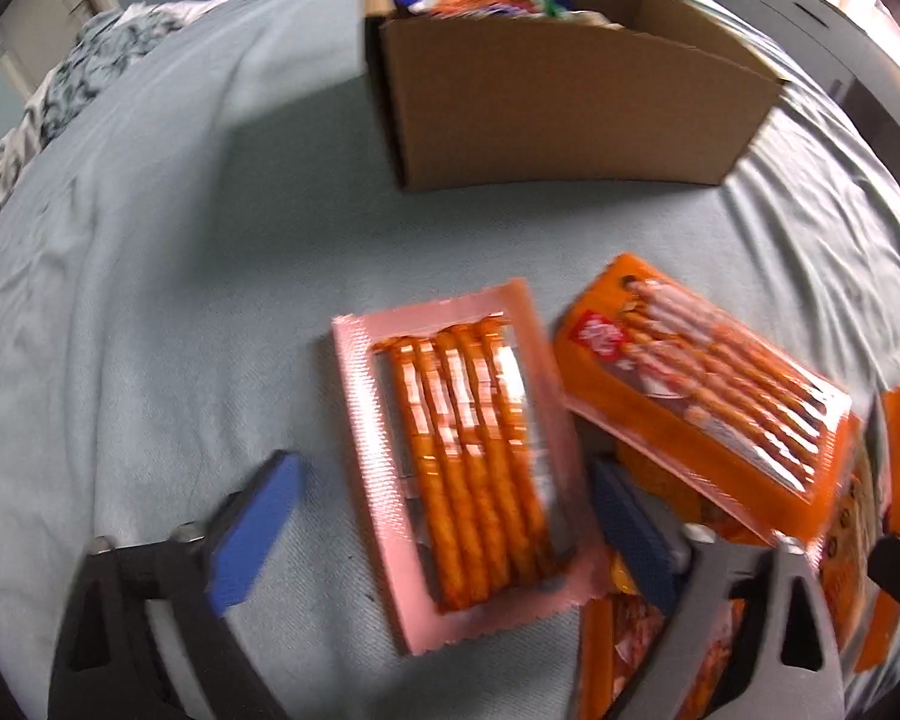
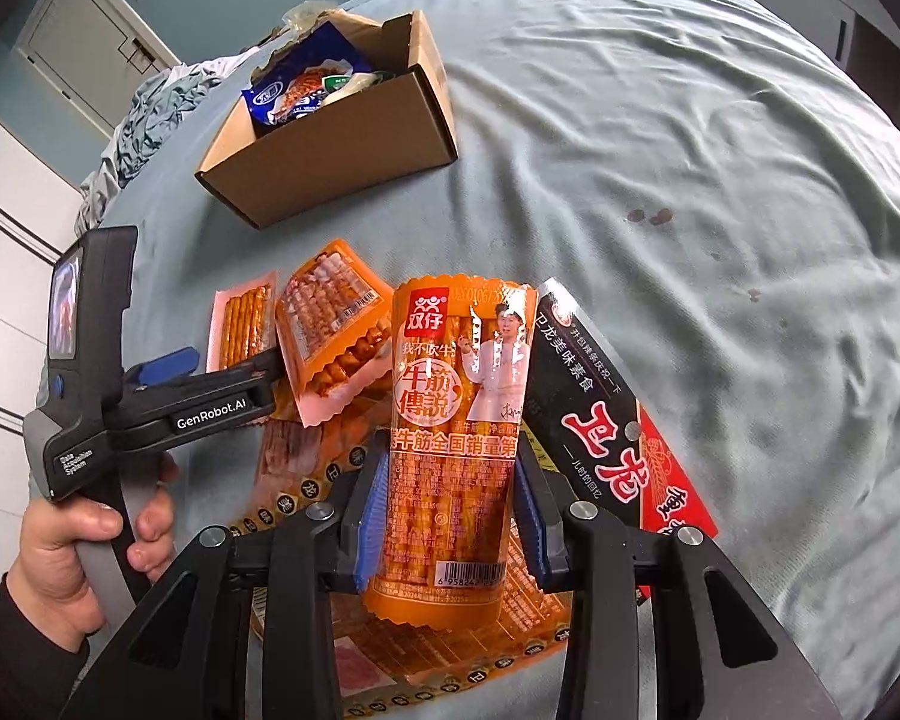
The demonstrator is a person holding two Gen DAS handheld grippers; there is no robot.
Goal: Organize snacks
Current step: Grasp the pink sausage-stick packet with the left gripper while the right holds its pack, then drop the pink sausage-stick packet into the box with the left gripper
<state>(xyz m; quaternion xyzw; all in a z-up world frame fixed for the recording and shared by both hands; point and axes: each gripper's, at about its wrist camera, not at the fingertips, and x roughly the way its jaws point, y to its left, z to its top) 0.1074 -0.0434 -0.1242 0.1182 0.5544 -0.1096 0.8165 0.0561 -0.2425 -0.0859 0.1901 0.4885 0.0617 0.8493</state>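
The left tool (image 1: pixel 438 516) stands open, straddling the pink stick pack (image 1: pixel 456 468) lying flat on the bed (image 1: pixel 150 300); its pads are clear of the pack's long edges. The pack's long axis runs away from the tool, toward the cardboard box (image 1: pixel 570 114) beyond. The right tool (image 2: pixel 450 516) is clamped on an upright orange sausage pack (image 2: pixel 456 420), above the snack pile.

A blue-sheeted bed (image 2: pixel 660 192) carries a cardboard box (image 2: pixel 330 174) and snack packets (image 1: pixel 468 468).
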